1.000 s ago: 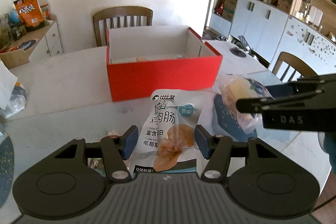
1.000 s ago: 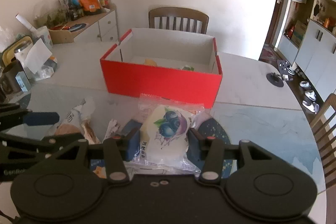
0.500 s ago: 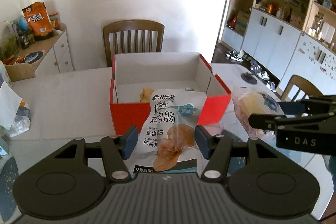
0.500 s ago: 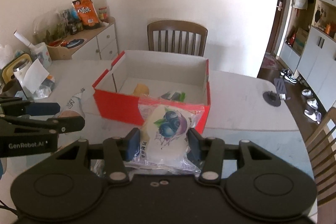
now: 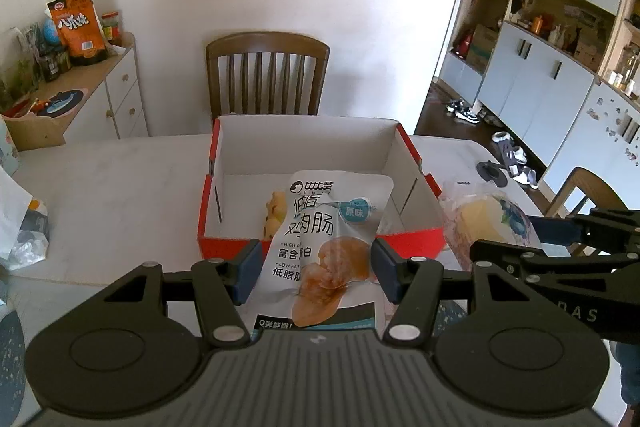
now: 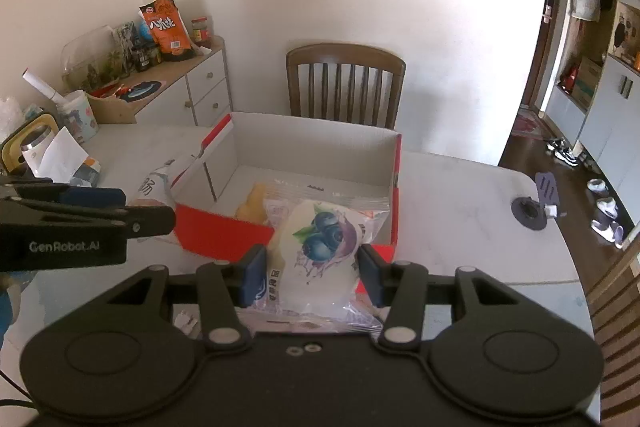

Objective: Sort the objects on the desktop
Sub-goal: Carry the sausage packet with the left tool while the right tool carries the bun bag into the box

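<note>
Both tools clamp packets above the near wall of the red open-topped cardboard box [image 5: 320, 239], which holds a yellow item [image 5: 276, 213]: left tool [image 5: 316, 271] grips a white chicken-sausage pouch [image 5: 324, 247], right tool [image 6: 310, 275] a clear blueberry-print bread bag [image 6: 316, 251]. Neither is released yet.

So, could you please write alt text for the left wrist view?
The left gripper holds a white sausage snack packet in its jaws in front of an open red box on a white table. At right, the right gripper holds a blueberry bread bag.
</note>
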The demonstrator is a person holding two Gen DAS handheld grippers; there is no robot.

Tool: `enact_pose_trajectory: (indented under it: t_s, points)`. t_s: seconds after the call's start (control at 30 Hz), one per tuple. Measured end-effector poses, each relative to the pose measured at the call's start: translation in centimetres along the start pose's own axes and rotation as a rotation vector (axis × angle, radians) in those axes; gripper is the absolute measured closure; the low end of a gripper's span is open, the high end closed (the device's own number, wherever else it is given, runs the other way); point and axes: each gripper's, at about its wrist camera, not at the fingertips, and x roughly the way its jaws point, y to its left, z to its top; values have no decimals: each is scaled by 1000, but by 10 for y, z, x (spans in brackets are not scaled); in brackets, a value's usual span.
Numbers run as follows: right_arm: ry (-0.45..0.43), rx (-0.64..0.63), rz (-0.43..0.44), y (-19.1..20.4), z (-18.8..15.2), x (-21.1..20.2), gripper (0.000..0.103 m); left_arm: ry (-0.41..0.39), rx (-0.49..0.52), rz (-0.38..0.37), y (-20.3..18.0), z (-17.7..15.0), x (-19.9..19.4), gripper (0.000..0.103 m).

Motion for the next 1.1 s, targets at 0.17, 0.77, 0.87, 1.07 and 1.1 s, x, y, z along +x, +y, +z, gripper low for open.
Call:
enact_pose_trajectory:
  t_s: [0.17,0.77,0.87,1.07,1.1]
  points:
    - [32,4,24,-7,15,15,53,18,-4,15,0,17,15,45]
    - [122,-48,117,-17,62,78,53,113,8,62,16,80,82,45]
    - [137,-48,132,-19,69,91,53,141,27,83,16,84,96,45]
    - [166,-61,140,-21,79,117,53,175,49,105,21,88,124,45]
    - [169,-62,137,-21,81,121,53,180,49,111,22,88,128,45]
